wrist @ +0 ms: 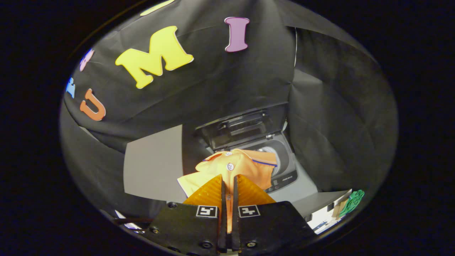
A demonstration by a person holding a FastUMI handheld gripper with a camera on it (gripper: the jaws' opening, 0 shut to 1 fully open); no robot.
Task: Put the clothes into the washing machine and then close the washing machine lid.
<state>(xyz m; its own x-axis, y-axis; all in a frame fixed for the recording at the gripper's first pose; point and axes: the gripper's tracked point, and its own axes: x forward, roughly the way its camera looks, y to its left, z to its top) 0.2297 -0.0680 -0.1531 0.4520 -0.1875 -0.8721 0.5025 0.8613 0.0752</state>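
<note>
The black cloth wall (249,81) closes in behind and to the right of a top-loading washing machine (284,170), which stands against it in the corner with no gap showing on those two sides. A pale grey surface (153,167) lies open to the machine's left. The washing machine lid (245,126) is raised, tilted back toward the wall, and the drum opening (272,153) shows beneath it, partly covered. An orange polo shirt (234,167) (white buttons, a dark stripe along the sleeve edge) hangs in front of that opening, its collar near the machine's front rim. The gripper (228,186) has its fingers pressed nearly together, pinching the shirt's fabric between them. A green bundle (352,201) lies well off to the right.
</note>
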